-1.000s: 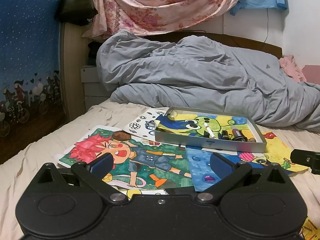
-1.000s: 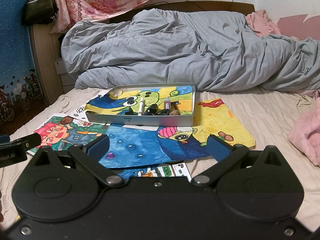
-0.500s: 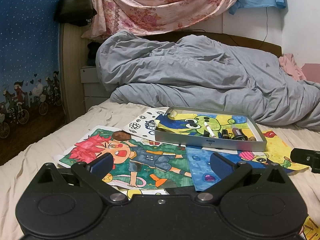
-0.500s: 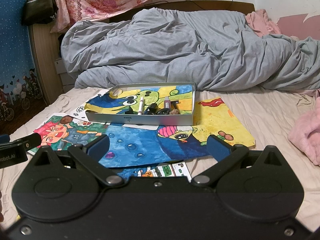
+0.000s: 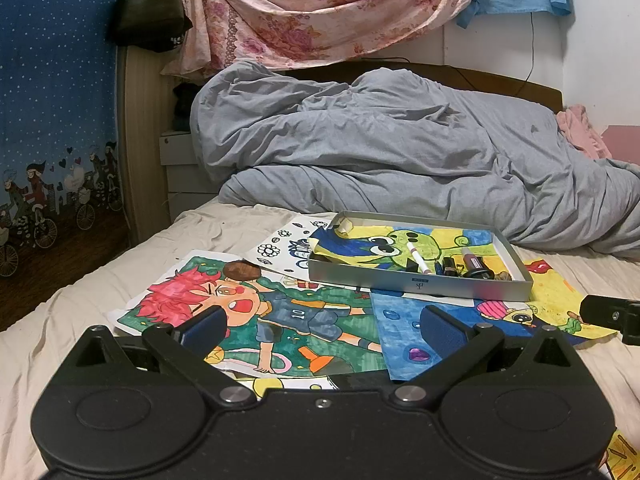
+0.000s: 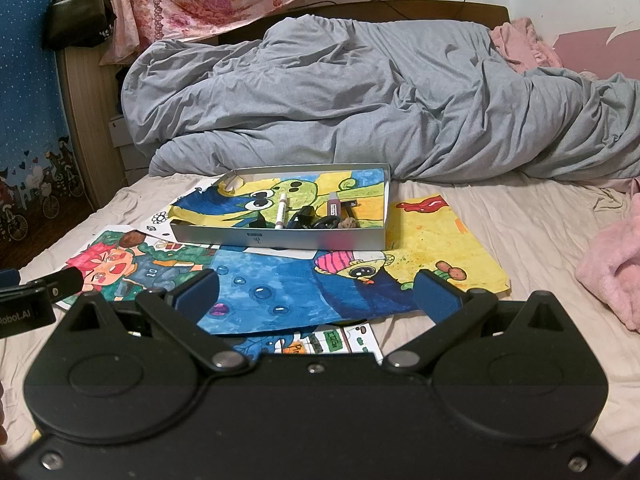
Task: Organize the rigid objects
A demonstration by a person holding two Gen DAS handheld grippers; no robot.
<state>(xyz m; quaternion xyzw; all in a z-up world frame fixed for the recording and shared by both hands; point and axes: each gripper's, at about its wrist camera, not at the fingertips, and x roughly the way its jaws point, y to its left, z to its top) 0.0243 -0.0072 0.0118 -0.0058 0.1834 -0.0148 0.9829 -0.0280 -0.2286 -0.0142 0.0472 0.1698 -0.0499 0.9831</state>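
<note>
Readable bits: "10" on the jersey in the soccer drawing [image 5: 256, 312], and "obot.AI" on the left gripper [image 5: 320, 332] body as my right camera catches it. The metal tray [image 6: 280, 236] with the white marker [image 6: 282, 212] sits on the bed, beyond both grippers. Left gripper and right gripper [image 6: 316, 292] both gape wide, holding nothing.

A rumpled grey duvet [image 5: 400, 168] lies across the far end of the beige bed sheet [image 5: 72, 308]. Floral pink fabric [image 5: 320, 20] hangs above it. A black bag [image 5: 148, 20] hangs beside a blue dotted curtain [image 5: 56, 100].
</note>
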